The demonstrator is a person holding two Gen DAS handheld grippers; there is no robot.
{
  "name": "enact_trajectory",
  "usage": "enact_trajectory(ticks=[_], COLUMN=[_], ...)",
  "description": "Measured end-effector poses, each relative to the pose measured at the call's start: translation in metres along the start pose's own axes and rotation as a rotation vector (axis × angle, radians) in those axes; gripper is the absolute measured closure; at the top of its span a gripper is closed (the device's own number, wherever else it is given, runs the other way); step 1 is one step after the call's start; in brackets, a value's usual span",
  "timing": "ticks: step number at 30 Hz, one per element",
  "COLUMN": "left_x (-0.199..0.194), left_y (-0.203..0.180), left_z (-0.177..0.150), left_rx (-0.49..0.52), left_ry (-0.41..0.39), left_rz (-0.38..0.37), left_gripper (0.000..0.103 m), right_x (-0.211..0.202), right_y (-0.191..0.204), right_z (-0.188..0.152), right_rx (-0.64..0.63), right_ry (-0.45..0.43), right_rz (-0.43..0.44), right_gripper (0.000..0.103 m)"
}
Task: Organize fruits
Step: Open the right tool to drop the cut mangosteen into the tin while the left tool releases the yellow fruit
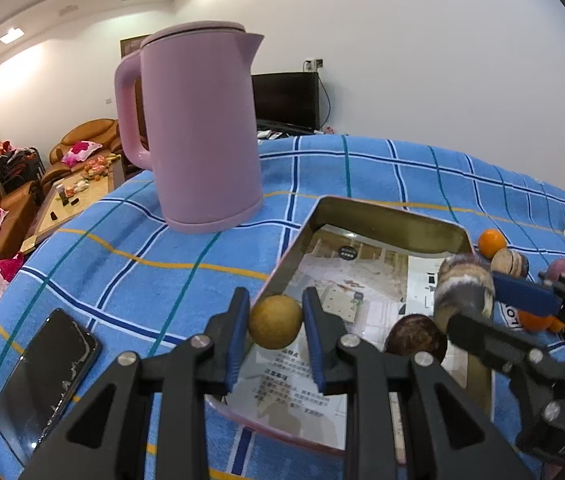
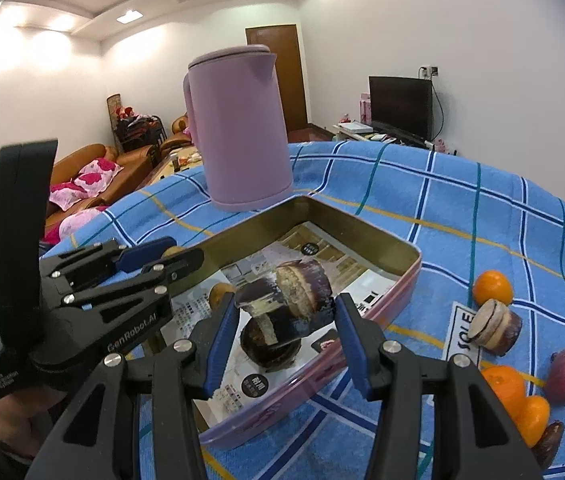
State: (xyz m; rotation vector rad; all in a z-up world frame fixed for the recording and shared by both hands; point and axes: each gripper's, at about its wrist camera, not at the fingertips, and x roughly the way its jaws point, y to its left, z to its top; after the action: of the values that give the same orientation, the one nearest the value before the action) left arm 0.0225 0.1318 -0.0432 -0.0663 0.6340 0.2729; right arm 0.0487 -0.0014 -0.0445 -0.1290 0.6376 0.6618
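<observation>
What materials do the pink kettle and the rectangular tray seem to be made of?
The pink kettle looks like matte plastic: even colour, soft highlights. The rectangular tray looks like thin metal: a glossy golden inner wall with reflections, pink painted outside, possibly tin.

Both grippers' fingers (image 1: pixel 238 332) clamped.

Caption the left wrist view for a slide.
Left claw grips a yellow fruit over the tin beside a pink kettle.
</observation>
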Motion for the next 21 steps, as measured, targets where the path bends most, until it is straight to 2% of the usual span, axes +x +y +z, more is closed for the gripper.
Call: enact_trajectory(ticks=[21], left_x=[0.001], left_y=[-0.005], left_z=[0.000], left_rx=[0.033], left_ry=[-0.004], left_rz=[0.012], left_gripper=[0.075], right_x=[0.004], right_y=[0.009], right_z=[-0.007], right_rx=[-0.043], right_ry=[0.010], right_rz=[0.006], right_gripper=[0.052])
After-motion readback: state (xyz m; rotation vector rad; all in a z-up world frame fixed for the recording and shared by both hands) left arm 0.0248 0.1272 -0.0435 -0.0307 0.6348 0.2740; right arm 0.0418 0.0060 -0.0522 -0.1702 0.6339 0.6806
